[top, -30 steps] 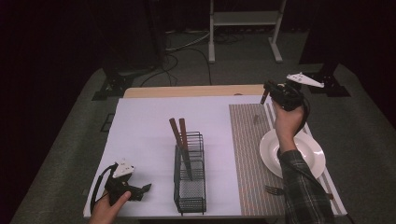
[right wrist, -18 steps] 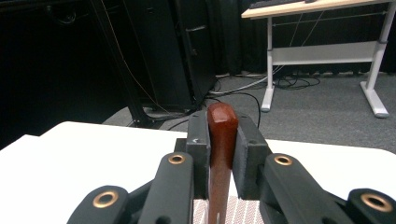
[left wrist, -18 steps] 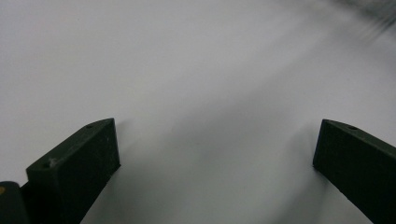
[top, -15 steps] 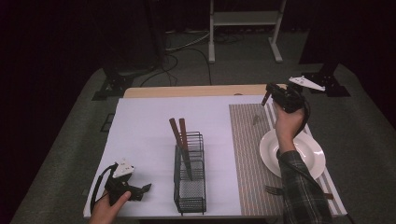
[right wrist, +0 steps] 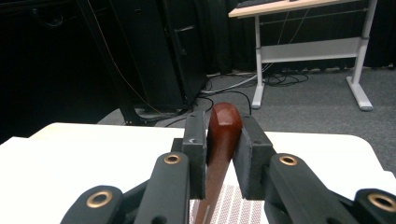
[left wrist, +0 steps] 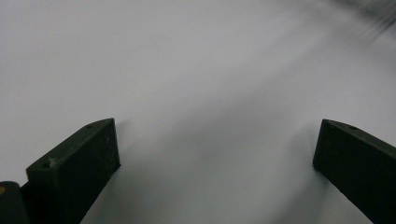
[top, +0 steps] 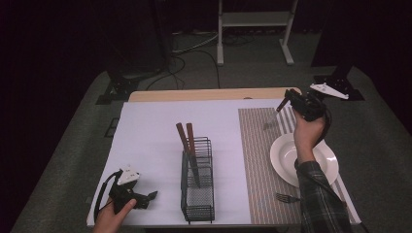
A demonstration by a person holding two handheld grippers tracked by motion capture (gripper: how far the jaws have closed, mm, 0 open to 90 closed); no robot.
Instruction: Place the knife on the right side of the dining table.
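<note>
Knife, wooden-handled, hangs pinched in the right gripper above the striped mat; left gripper rests on the desk, fingers spread.

Place: I read this as a lab or studio | black curtains upper left | cables on grey carpet, top centre | white desk frame at top

Plate right of rack

No text, label, brand, number or sign can be read on anything here.
</note>
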